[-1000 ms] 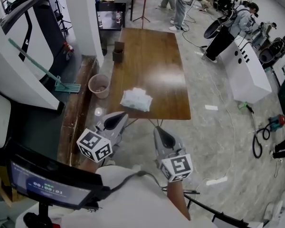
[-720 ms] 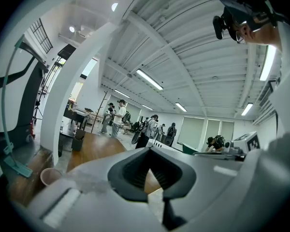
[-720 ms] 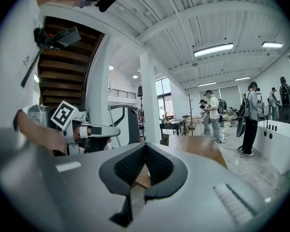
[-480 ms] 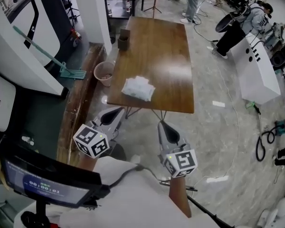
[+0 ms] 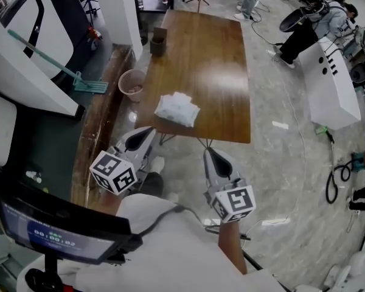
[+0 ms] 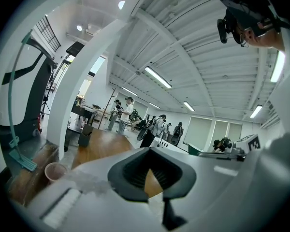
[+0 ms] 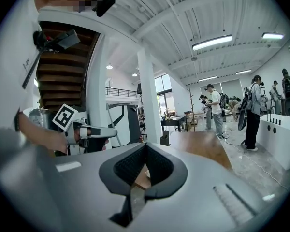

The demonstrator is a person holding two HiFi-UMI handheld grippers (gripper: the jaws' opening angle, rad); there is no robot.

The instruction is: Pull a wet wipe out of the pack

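Screen (image 5: 55, 229): a dark monitor at about 8 o'clock, nearest of all, beside the person holding the tools.
Left gripper (image 5: 141, 140): held out in front of the body and pointing to about 1 o'clock. Its jaws are pressed together with nothing between them. The tip is short of the table's near edge.
Right gripper (image 5: 213, 158): beside the left one and apart from it, pointing to about 11 o'clock. Its jaws are also closed together and empty. It hangs over the pale floor, short of the table.
Table (image 5: 216, 66): a long brown wooden top running away towards 12 o'clock.
Wet wipe pack (image 5: 177, 109): a white, crinkled pack lying flat on the table near its near edge, left of centre. It is at 12 o'clock between the two tools, and neither tool touches it.
Bucket (image 5: 132, 83): a pinkish pail on the floor at 11 o'clock, just beside the table's left edge.
Mop (image 5: 52, 59): a green-handled mop at 10 o'clock, leaning by a white wall.
Dark box (image 5: 159, 42): stands at the table's far left corner.
White counter (image 5: 331, 81): at 2 o'clock, well apart from the table.
People: several stand at the far end of the room, towards 12 and 1 o'clock.
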